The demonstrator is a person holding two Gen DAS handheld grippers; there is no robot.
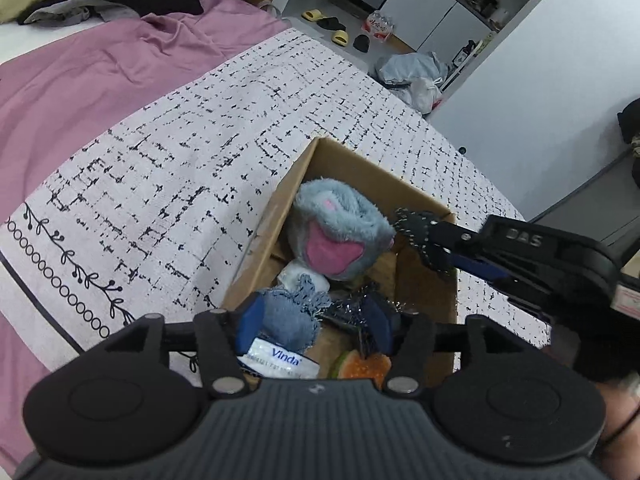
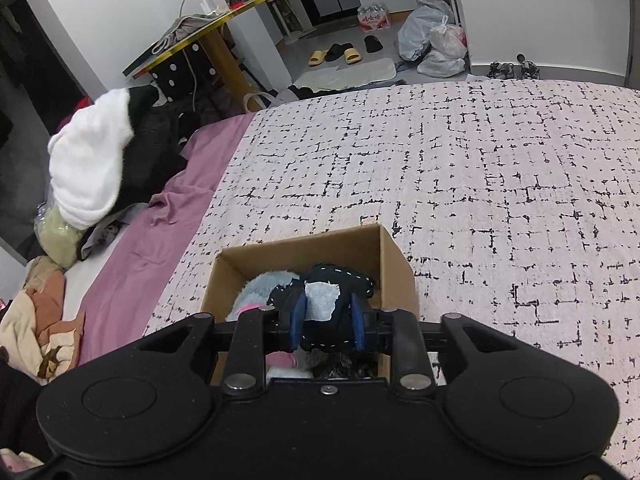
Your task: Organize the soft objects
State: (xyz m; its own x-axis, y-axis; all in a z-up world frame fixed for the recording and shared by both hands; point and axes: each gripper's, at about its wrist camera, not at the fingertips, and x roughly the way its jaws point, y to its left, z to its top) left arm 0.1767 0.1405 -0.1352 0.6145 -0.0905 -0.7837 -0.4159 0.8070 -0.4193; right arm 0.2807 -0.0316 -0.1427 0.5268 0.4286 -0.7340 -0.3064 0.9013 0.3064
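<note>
A cardboard box (image 1: 280, 216) sits on the patterned bedspread and also shows in the right wrist view (image 2: 394, 256). Inside lie a grey and pink plush slipper (image 1: 340, 228), a Vinda tissue pack (image 1: 276, 358), a burger-shaped toy (image 1: 360, 366) and a shiny dark item. My left gripper (image 1: 316, 320) is low inside the box, with a frayed denim pouch (image 1: 292, 316) against its left finger; I cannot tell if it grips it. My right gripper (image 2: 328, 322) is shut on a dark stitched cloth piece (image 2: 336, 280) above the box's right side; the piece also shows in the left wrist view (image 1: 420, 236).
The white bedspread with black marks (image 2: 480, 168) covers the bed over a mauve sheet (image 2: 160, 220). Clothes and a white fluffy garment (image 2: 92, 160) pile at the left. Slippers, bags and a yellow-edged table (image 2: 200, 36) stand on the floor beyond the bed.
</note>
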